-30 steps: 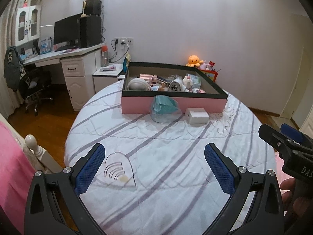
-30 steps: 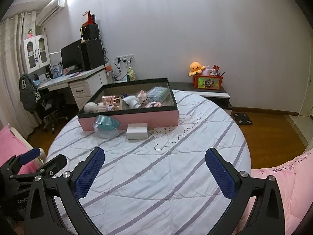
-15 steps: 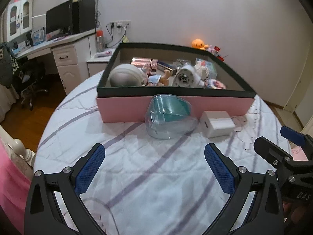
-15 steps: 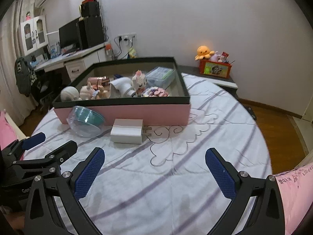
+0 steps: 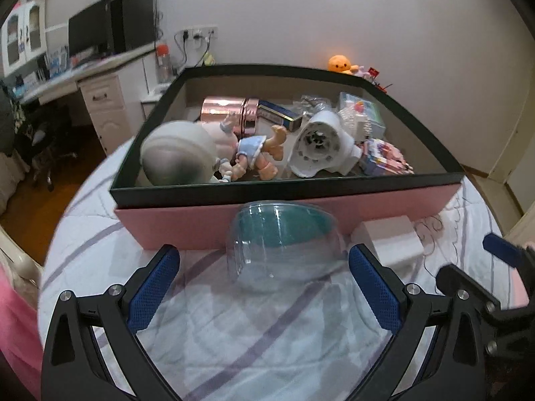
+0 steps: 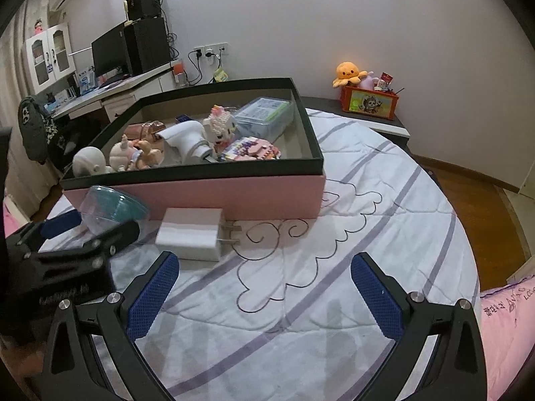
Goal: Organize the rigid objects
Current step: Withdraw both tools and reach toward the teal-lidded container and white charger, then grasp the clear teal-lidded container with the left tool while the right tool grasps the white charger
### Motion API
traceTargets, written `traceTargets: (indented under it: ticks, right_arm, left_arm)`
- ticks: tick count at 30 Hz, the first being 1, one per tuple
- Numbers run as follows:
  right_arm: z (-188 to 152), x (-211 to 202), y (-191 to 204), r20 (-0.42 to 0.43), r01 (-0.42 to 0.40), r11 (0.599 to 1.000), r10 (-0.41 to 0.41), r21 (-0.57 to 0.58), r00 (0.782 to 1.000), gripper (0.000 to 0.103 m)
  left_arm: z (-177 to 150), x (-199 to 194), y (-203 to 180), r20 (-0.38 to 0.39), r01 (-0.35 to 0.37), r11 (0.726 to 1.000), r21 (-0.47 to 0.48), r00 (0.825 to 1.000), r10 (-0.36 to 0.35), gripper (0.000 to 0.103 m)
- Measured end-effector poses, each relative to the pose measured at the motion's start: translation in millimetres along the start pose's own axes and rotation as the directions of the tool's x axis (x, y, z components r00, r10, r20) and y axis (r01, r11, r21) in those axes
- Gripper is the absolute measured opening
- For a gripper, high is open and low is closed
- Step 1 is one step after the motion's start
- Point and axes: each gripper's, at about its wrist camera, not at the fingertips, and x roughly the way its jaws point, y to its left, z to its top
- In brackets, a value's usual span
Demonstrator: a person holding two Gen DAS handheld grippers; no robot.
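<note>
A clear plastic dome with a teal insert (image 5: 284, 244) lies on the quilted bed against the front wall of a pink box with a black rim (image 5: 384, 200). My left gripper (image 5: 264, 287) is open, its blue pads on either side just short of the dome. A white charger plug (image 5: 391, 239) lies right of the dome; it also shows in the right wrist view (image 6: 192, 234). My right gripper (image 6: 264, 290) is open and empty, just behind and right of the charger. The box (image 6: 234, 193) holds a doll, a white hair dryer, a pink tin and other toys.
The round bed has a white quilt with purple stripes (image 6: 367, 217). A desk with a monitor (image 6: 110, 53) stands at the back left, a low shelf with an orange plush toy (image 6: 349, 72) at the back right. Wooden floor surrounds the bed.
Both grippers have moved forward toward the box. The dome now sits close between my left gripper's open fingers, and the charger is nearer my right gripper.
</note>
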Motion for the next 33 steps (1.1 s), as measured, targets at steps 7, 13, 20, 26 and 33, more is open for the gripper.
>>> traceTargets:
  ticks: [7, 13, 20, 26, 33]
  right_arm:
    - [4.0, 9.2, 7.1, -0.021, -0.005, 1.0, 0.005, -0.02, 1.0, 0.103]
    - [8.7, 23.2, 23.1, -0.048, -0.028, 0.998, 0.026, -0.047, 0.998, 0.103]
    - [14.8, 53.5, 42.3, -0.096, -0.02, 0.998, 0.015, -0.054, 0.995, 0.103]
    - [16.3, 51.5, 44.2, -0.086, -0.032, 0.998, 0.027, -0.059, 0.996, 0.068]
    - [4.4, 33.5, 46.6, -0.071, -0.088, 0.995, 0.085, -0.048, 0.994, 0.067]
  left_arm:
    - [-1.4, 4.5, 17.7, -0.022, 0.065, 0.996, -0.064, 0.998, -0.066, 0.073]
    - [-12.4, -16.6, 40.3, 0.011, 0.059, 0.994, -0.096, 0.998, -0.058, 0.073]
    - [-24.1, -23.8, 62.0, 0.021, 0.052, 0.988, -0.145, 0.999, -0.049, 0.074]
    - [-25.8, -25.3, 57.1, 0.027, 0.053, 0.991, -0.122, 0.998, -0.05, 0.074]
    - [-25.9, -27.2, 54.8, 0.033, 0.062, 0.992, -0.106, 0.998, -0.058, 0.074]
